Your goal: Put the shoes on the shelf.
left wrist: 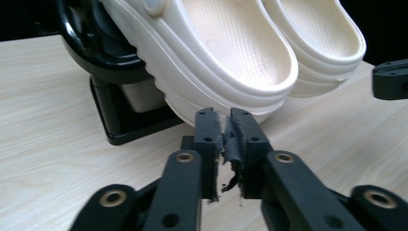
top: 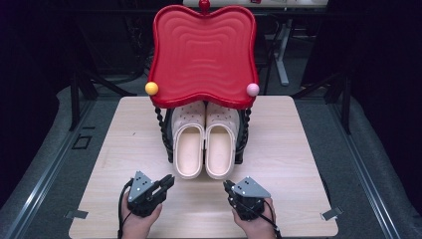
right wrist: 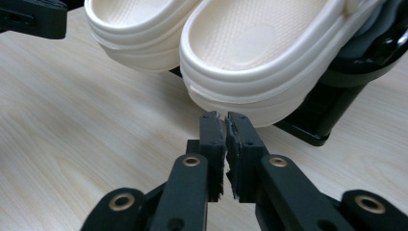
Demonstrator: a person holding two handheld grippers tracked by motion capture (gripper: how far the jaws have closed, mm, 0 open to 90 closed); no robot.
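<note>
My left fingers (top: 168,183) rest clenched on nothing on the pale wood-grain surface (top: 124,129), dark room around. Ahead, two smooth cream clogs (top: 205,149) slope down a black rack (top: 168,134) under a ribbed red tray (top: 204,55). My right fingers (top: 228,186) are clenched, empty; the gripper views show the clogs' pebbled insoles.

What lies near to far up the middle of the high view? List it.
Bare wooden table → pair of cream clogs on a black rack → red wavy tray → red knob.
</note>
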